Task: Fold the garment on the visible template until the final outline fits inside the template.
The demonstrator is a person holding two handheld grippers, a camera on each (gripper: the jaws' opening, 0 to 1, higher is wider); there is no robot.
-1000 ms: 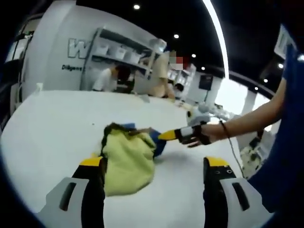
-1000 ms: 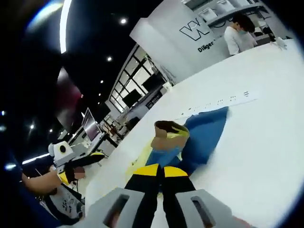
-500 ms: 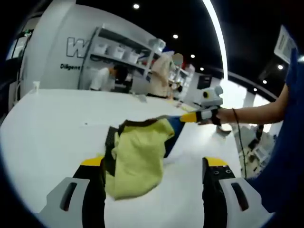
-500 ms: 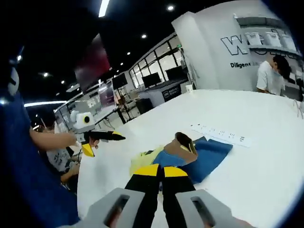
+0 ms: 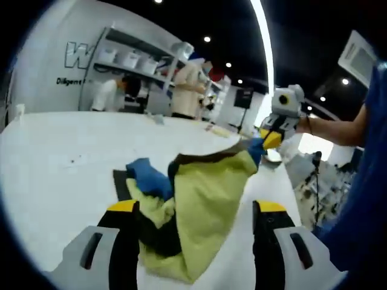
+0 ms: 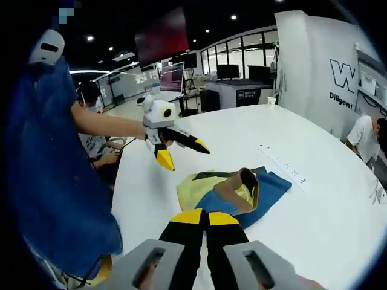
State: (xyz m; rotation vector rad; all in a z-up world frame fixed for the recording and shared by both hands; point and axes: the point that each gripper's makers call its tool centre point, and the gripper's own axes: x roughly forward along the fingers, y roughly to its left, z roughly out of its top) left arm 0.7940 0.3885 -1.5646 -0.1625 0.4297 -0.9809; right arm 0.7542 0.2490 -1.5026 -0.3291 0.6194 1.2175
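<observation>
While the right gripper (image 6: 207, 216) pinches a corner of the garment (image 5: 193, 199) between closed jaws and lifts it off the white counter (image 5: 54, 163), the left gripper (image 5: 193, 208) hangs wide open over the cloth's near edge. The garment, yellow-green with blue and dark parts, lies crumpled mid-counter, its raised corner at the right. A paper strip (image 6: 284, 166) lies beyond it.
</observation>
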